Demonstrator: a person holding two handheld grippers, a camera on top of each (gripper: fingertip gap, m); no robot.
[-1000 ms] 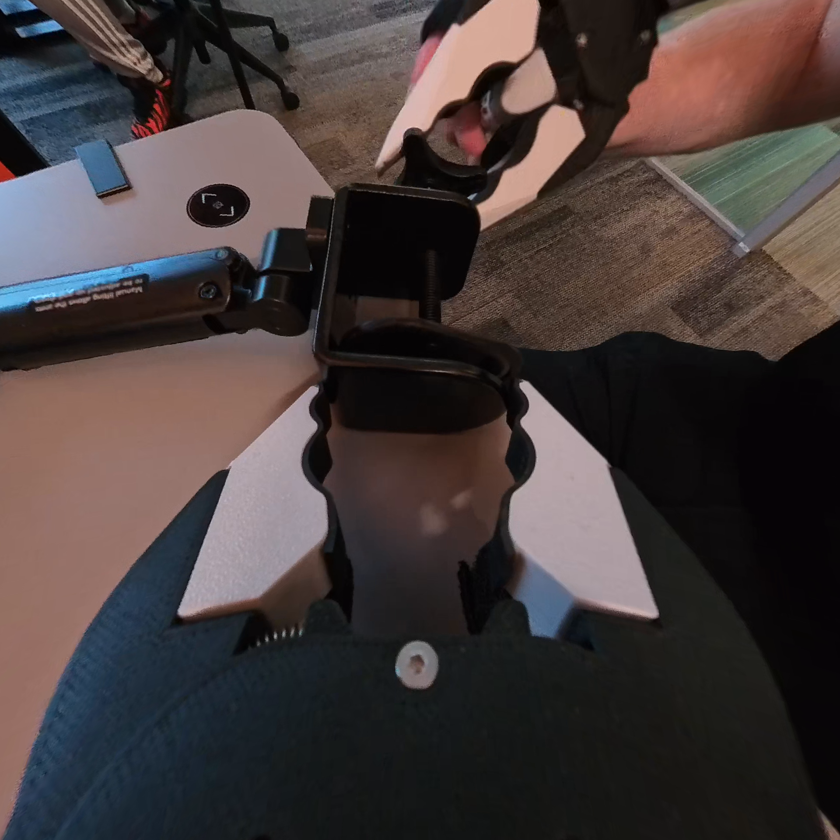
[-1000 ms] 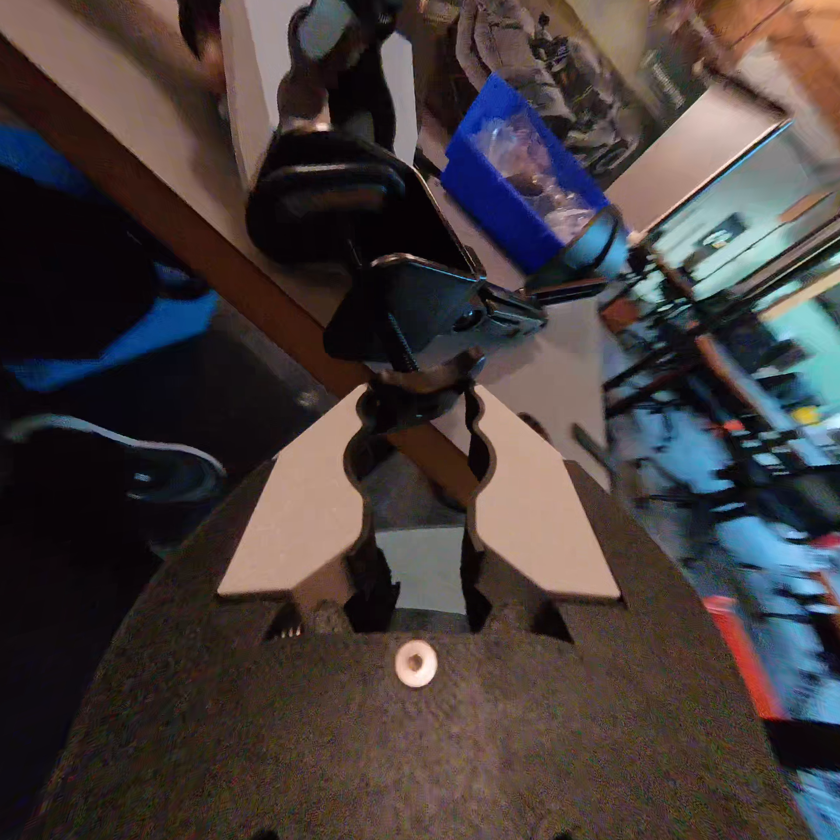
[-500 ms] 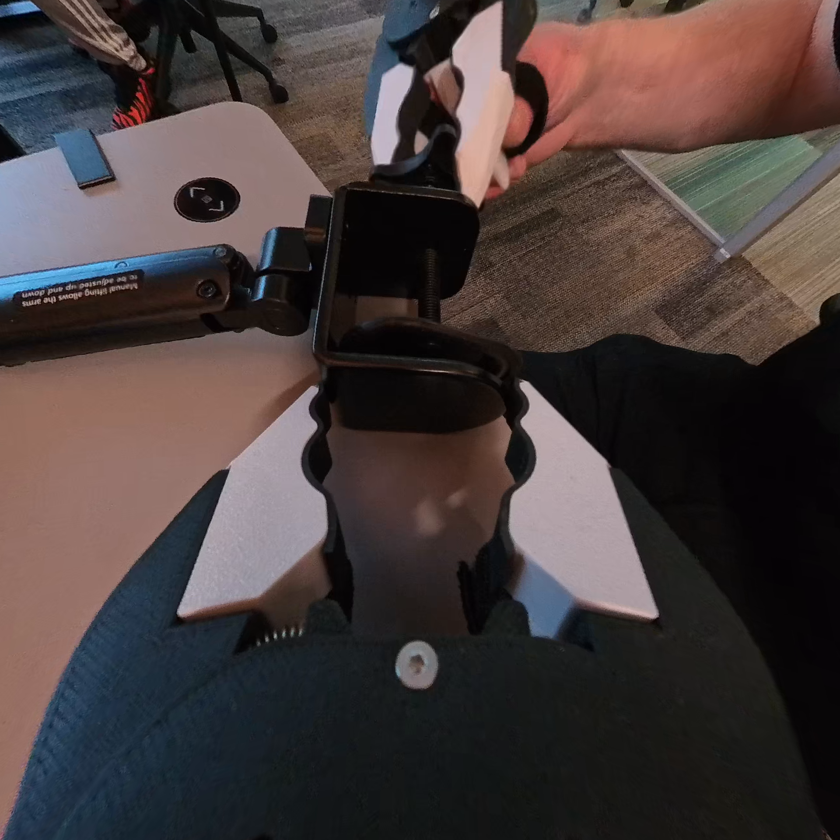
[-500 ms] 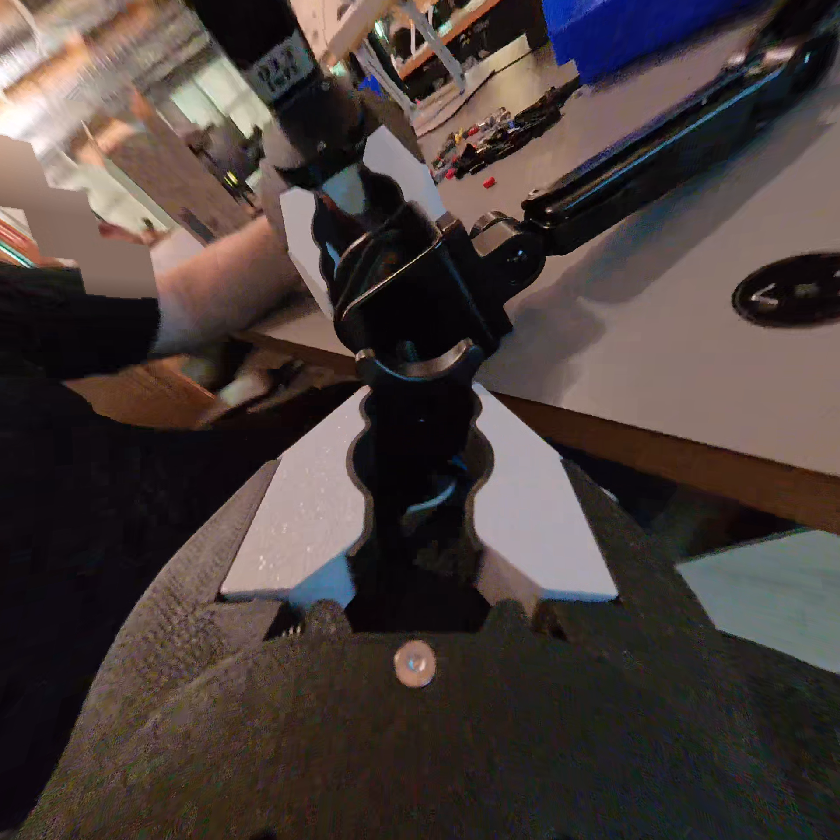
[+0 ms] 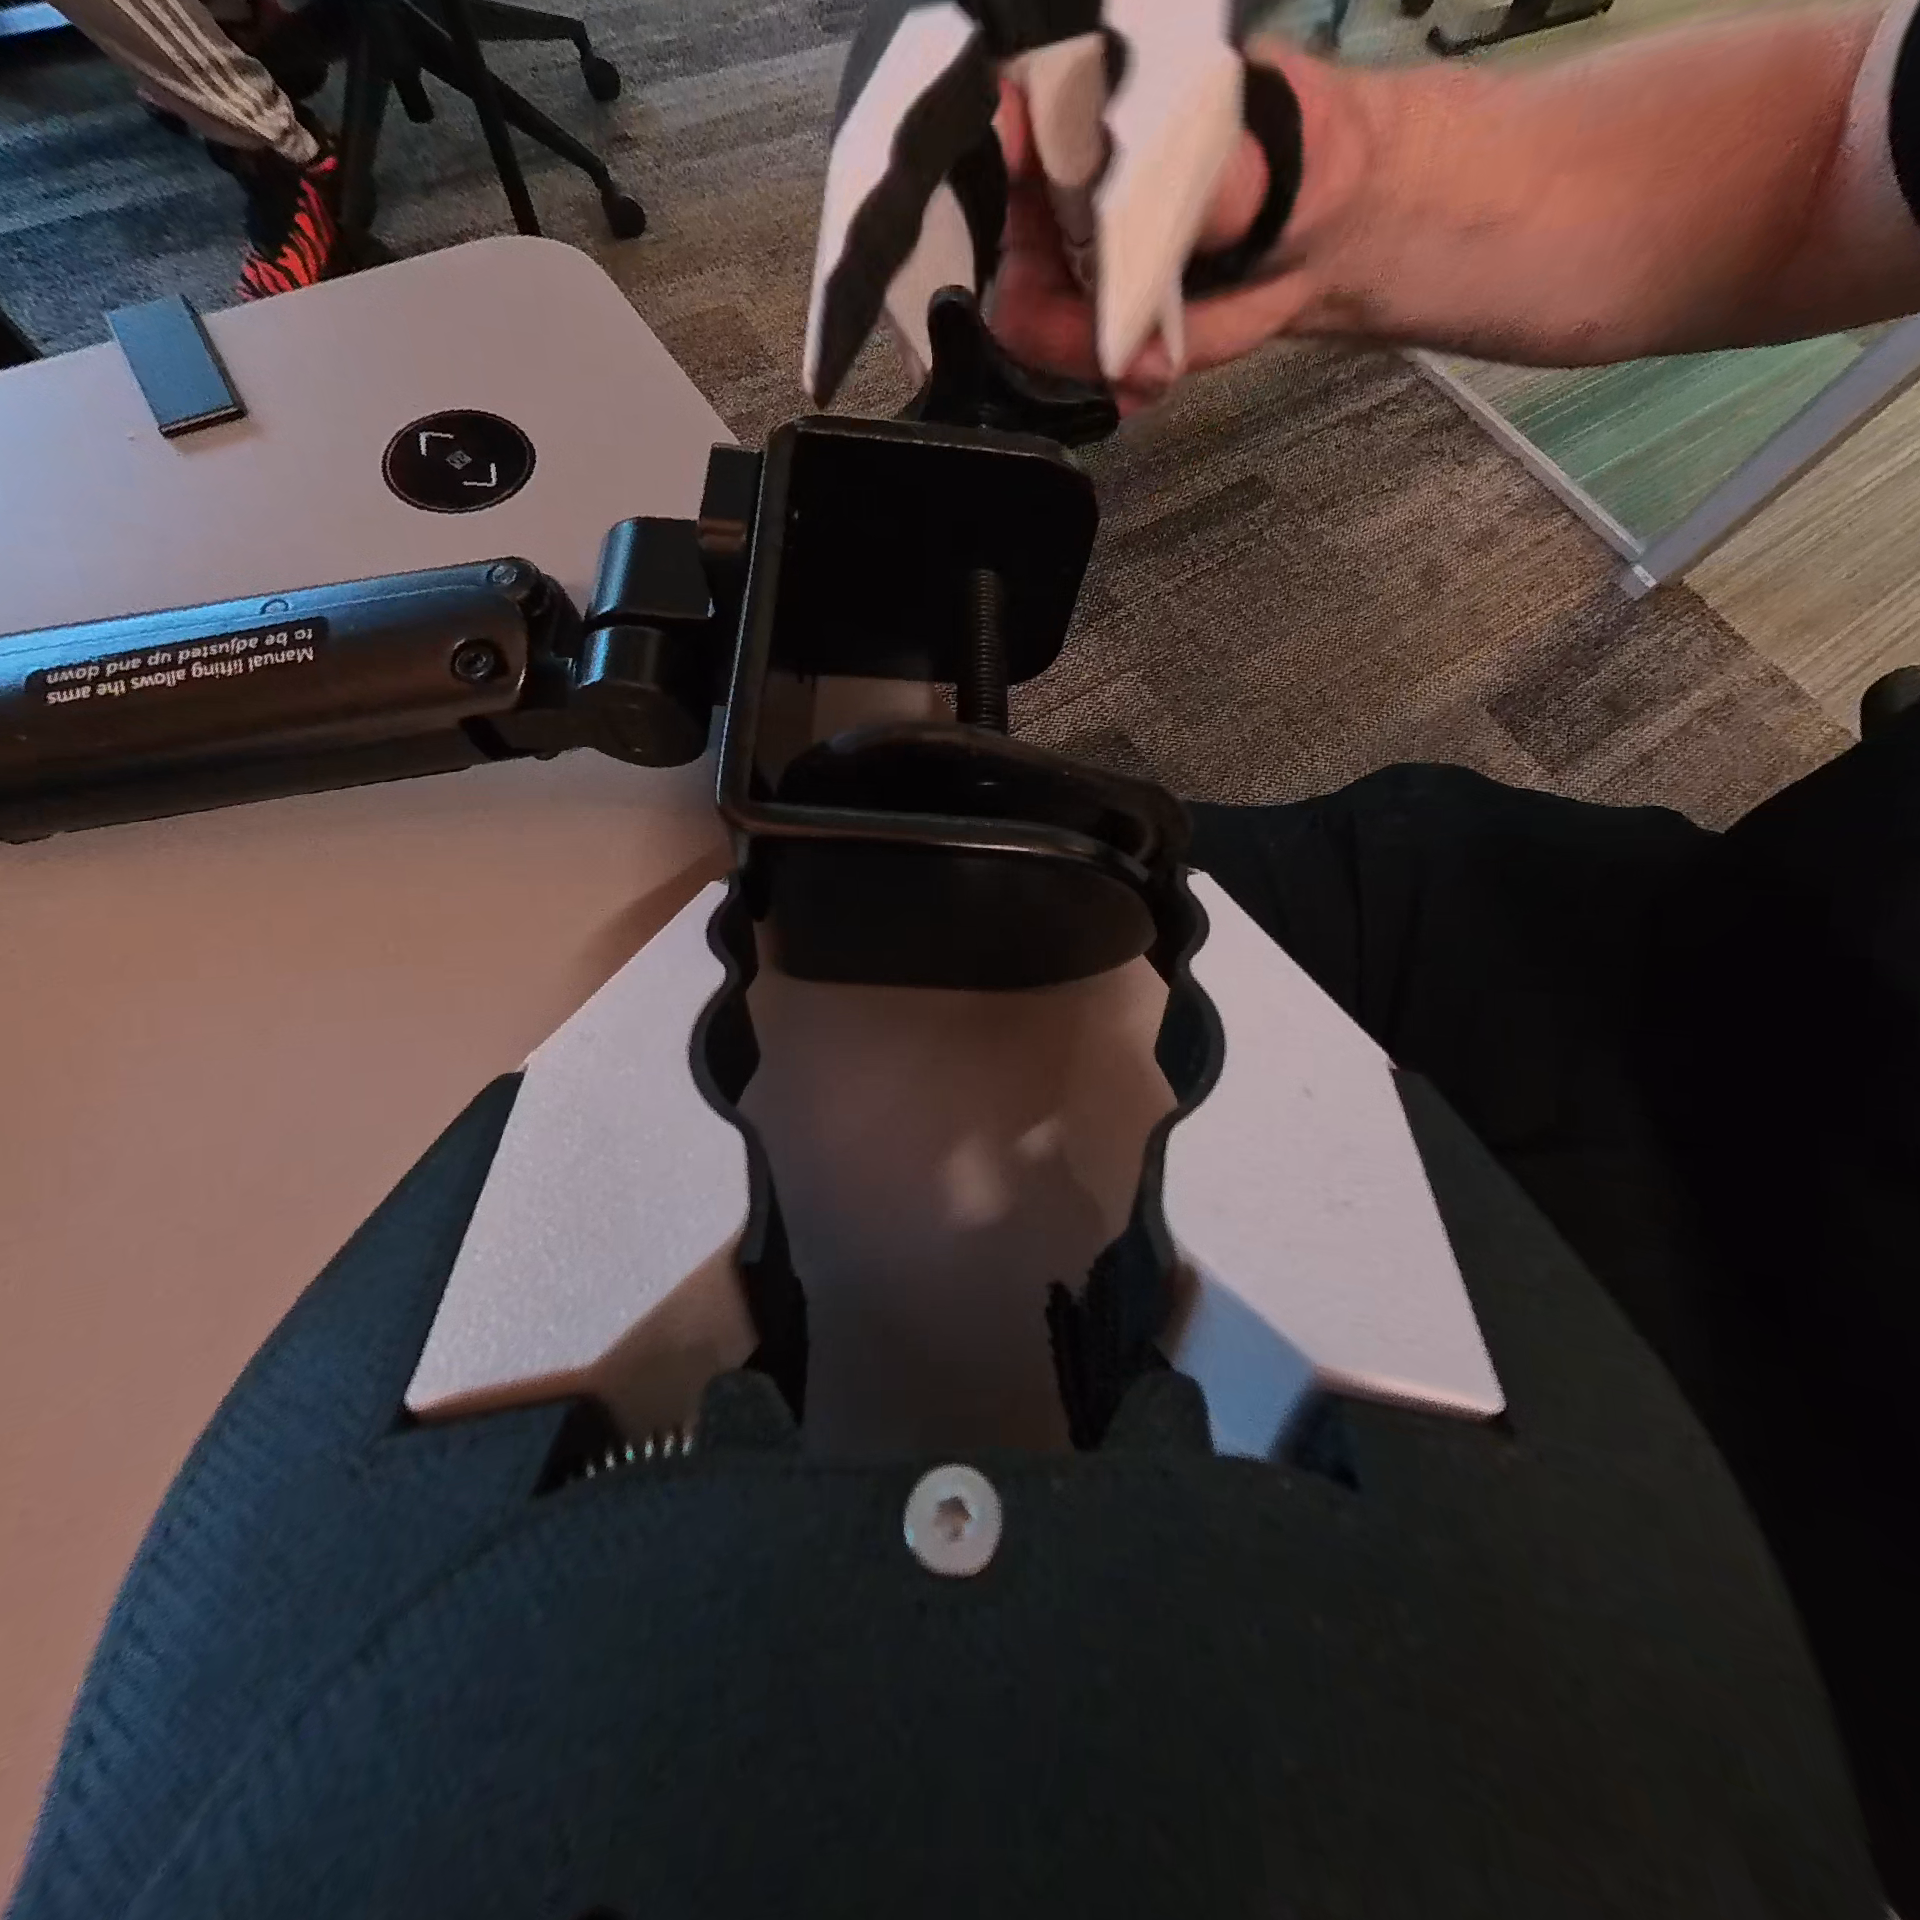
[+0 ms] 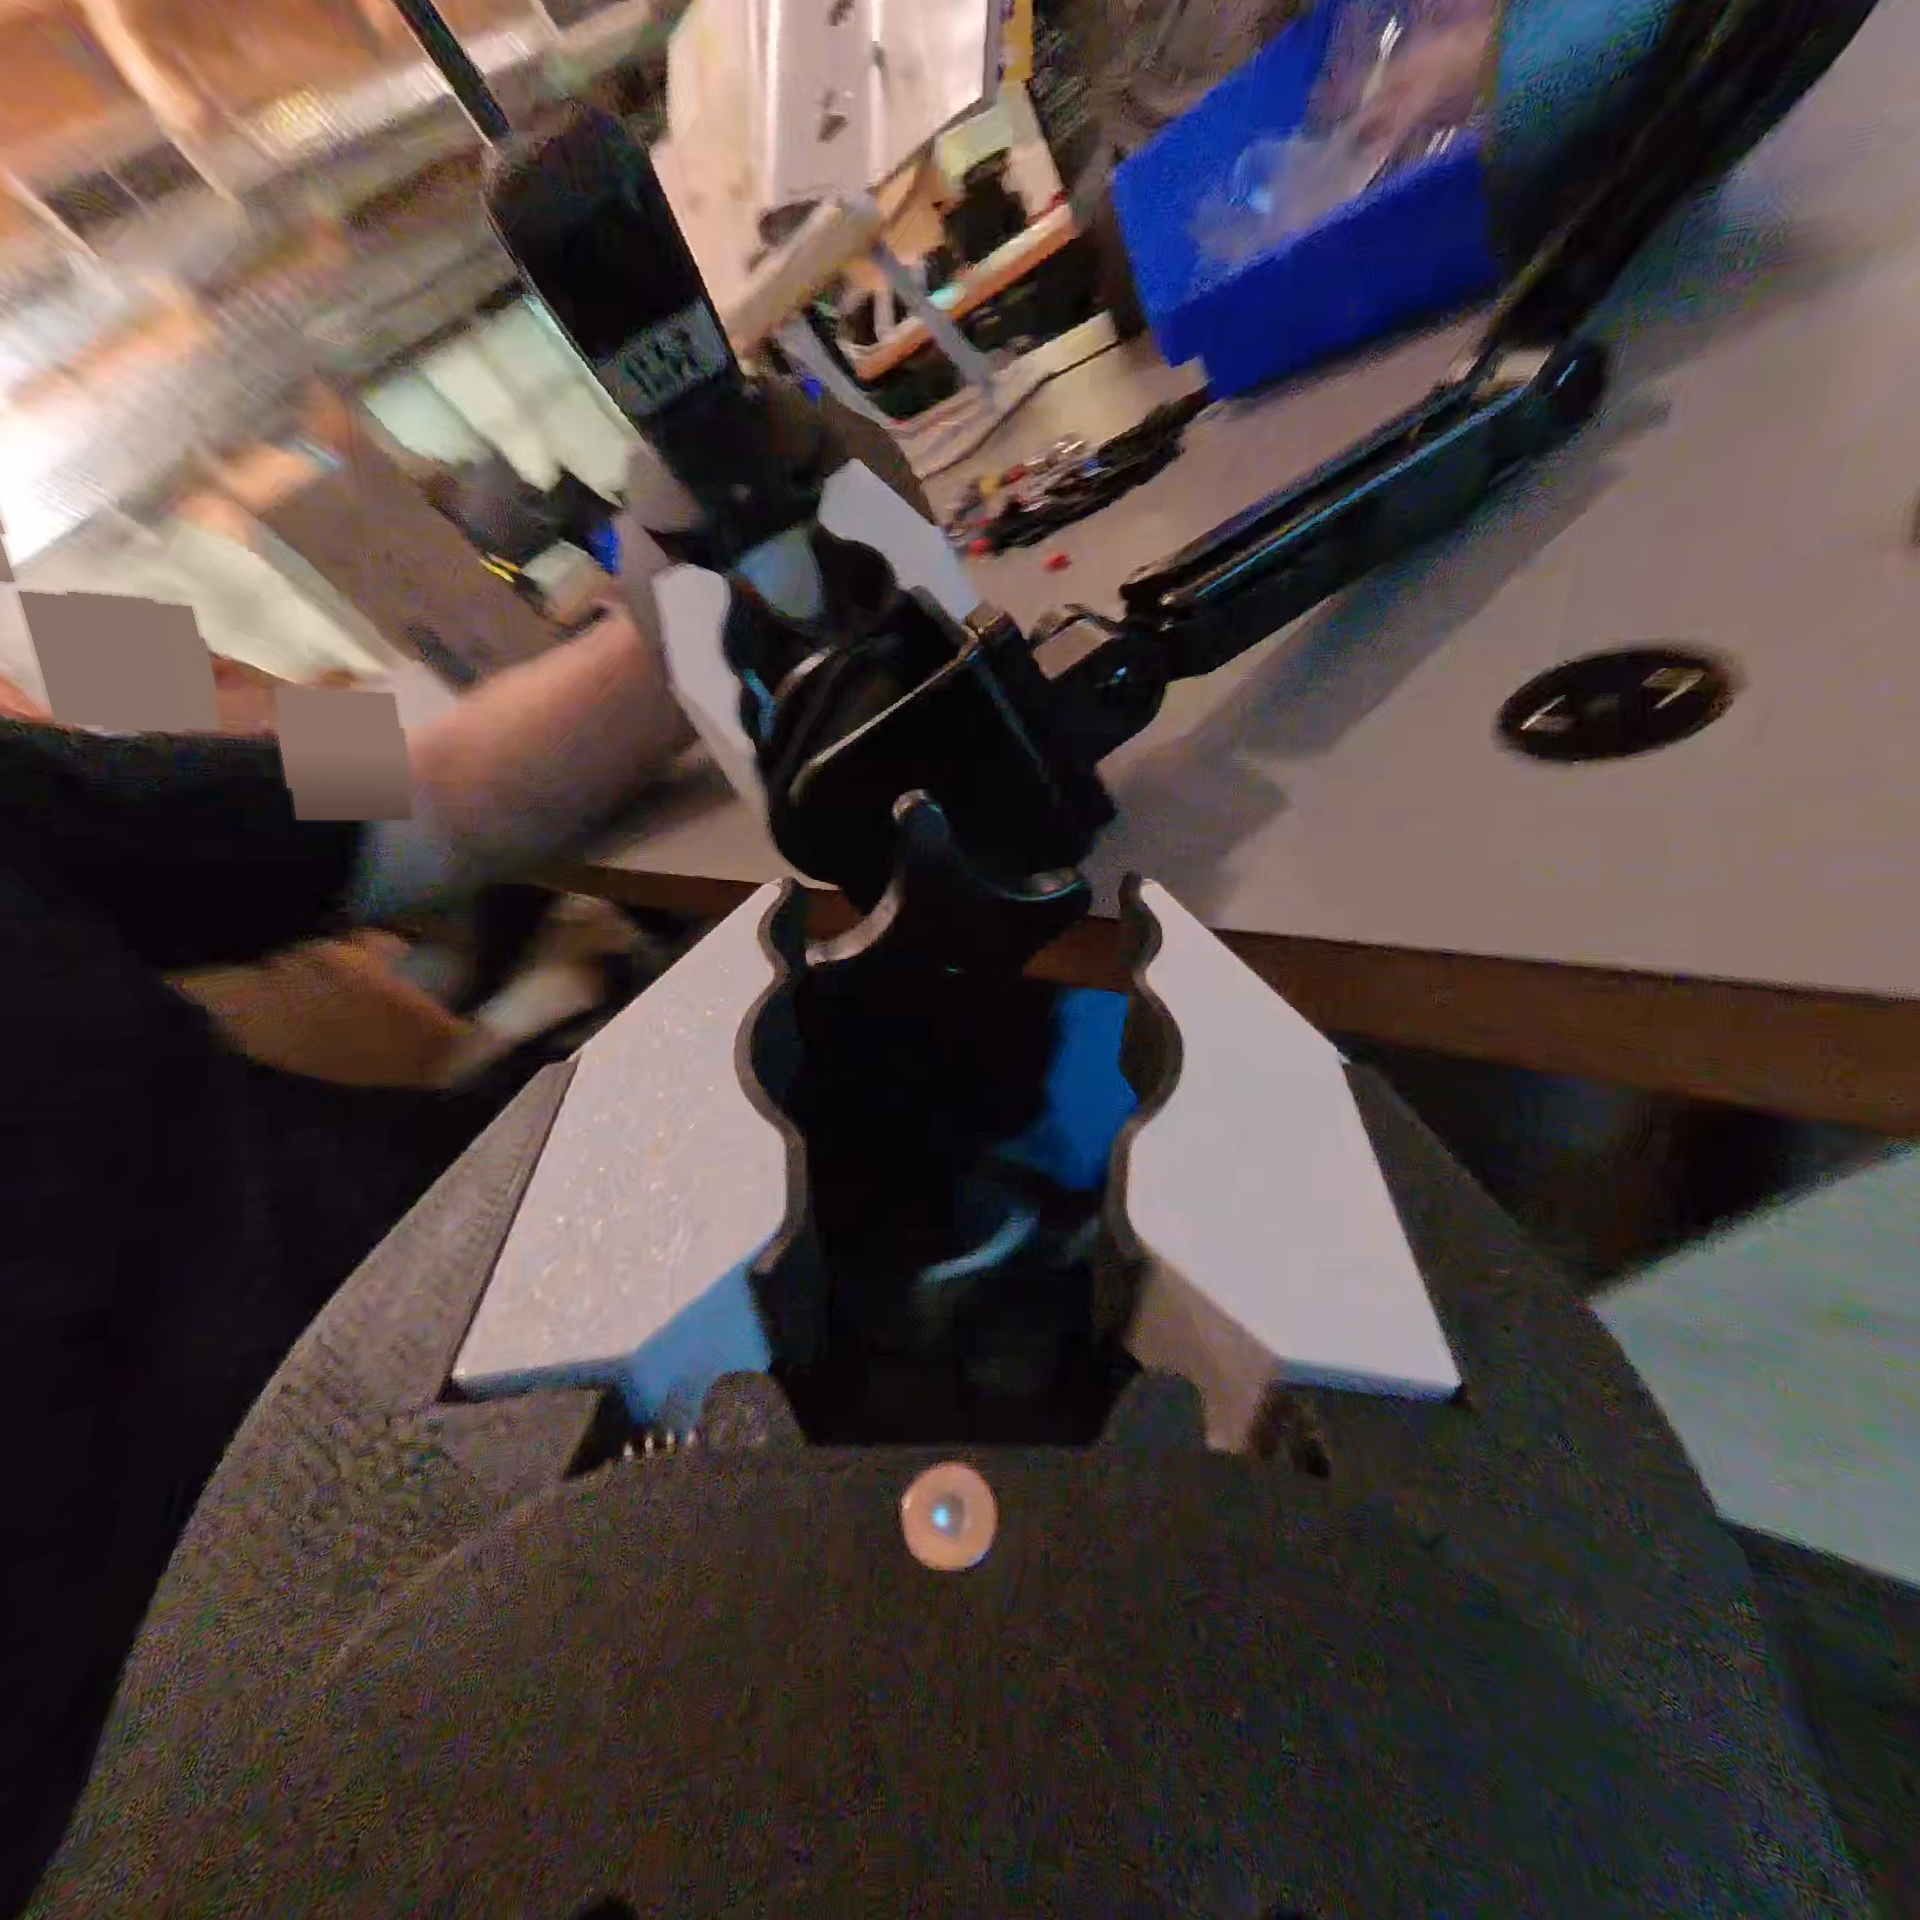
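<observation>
1. Left gripper is sitting with its white fingers spread wide around the round black foot pad of a black C-clamp; the wavy inner edges are pressing on both sides of the pad, so it is gripping the clamp by that pad
2. The clamp is lying at the corner of the pale worktop, its mouth overhanging the edge; a threaded screw is running from the upper jaw plate down to the pad
3. A black hinged arm bearing a small white-lettered label is joining the clamp's back and lying flat across the worktop to the left
4. Right gripper is showing at the top of the left wrist view, a hand holding it; its fingers are standing apart either side of the black winged knob on top of the screw, not closed on it. One fingertip is just beside the knob; whether it is touching I cannot tell
5. In the right wrist view the right gripper is likewise standing open, the knob sitting between its tips; this view is blurred
6. Farther out: a round black disc and a dark flat strip on the worktop, a blue bin at the far end, an office chair base on the carpet
</observation>
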